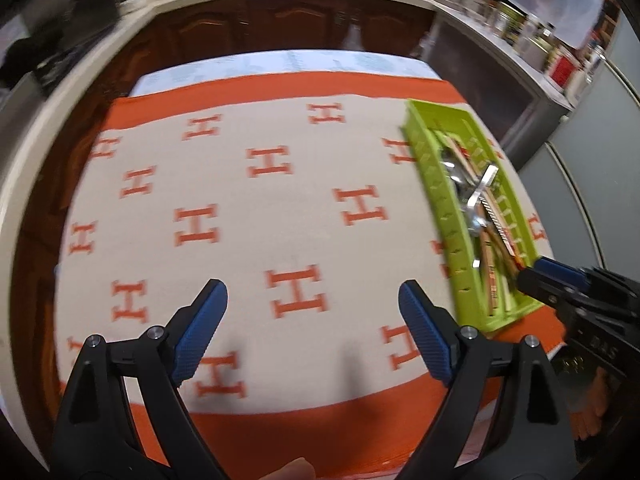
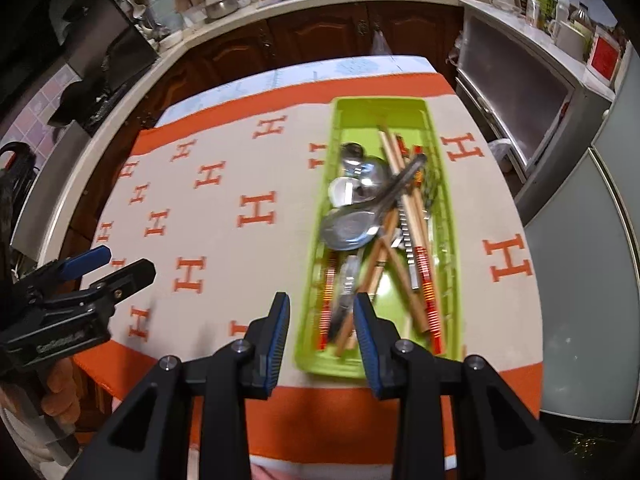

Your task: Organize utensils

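Note:
A lime green tray lies lengthwise on the right side of the table, also seen in the left wrist view as tray. It holds a jumble of metal spoons, wooden chopsticks with orange-banded ends and a knife. My right gripper hovers over the tray's near left corner, open, with nothing between its blue pads. It shows in the left wrist view as the right gripper at the tray's near end. My left gripper stands open and empty above bare cloth, left of the tray, and appears as the left gripper.
The table is covered by a beige cloth with orange H marks and an orange border. Dark wooden cabinets under a pale counter curve around behind. A steel appliance and jars stand to the right. A hand holds the left gripper's handle.

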Demonstrator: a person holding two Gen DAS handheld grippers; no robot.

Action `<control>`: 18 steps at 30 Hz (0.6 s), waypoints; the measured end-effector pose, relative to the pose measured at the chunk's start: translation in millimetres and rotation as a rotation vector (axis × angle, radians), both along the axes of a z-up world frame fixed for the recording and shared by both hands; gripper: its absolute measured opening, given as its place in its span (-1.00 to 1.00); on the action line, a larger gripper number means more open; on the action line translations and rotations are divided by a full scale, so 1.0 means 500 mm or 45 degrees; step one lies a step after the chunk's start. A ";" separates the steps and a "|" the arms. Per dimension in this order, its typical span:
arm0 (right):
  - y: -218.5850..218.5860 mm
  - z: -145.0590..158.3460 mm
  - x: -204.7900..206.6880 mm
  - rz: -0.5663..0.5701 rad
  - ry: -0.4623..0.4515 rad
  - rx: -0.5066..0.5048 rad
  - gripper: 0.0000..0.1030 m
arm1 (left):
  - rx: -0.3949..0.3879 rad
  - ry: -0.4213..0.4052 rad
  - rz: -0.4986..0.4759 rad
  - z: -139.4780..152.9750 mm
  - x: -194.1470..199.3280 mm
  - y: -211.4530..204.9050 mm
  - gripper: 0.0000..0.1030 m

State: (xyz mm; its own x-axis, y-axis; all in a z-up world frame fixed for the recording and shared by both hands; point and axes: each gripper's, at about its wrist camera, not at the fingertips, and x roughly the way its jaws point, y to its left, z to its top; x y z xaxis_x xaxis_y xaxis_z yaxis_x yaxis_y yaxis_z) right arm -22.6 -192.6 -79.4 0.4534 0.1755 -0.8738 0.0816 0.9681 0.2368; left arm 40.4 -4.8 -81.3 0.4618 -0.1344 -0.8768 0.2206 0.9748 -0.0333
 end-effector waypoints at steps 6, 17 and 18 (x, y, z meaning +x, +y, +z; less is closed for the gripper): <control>0.070 0.057 -0.017 0.031 -0.102 0.072 -0.34 | 0.009 -0.100 0.095 0.053 -0.037 0.068 0.68; 0.165 0.148 -0.064 0.040 -0.391 0.042 -0.09 | 0.075 -0.273 0.233 0.132 -0.133 0.123 0.68; 0.171 0.149 -0.066 0.044 -0.398 0.031 -0.08 | 0.077 -0.287 0.233 0.134 -0.142 0.124 0.68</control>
State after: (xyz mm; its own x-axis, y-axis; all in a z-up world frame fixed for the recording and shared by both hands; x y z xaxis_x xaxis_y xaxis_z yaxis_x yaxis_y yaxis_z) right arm -55.7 -107.3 -4.9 0.6928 0.2148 -0.6884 -0.0320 0.9628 0.2683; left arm -30.6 57.1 -14.3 0.6573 0.0183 -0.7534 0.0364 0.9978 0.0560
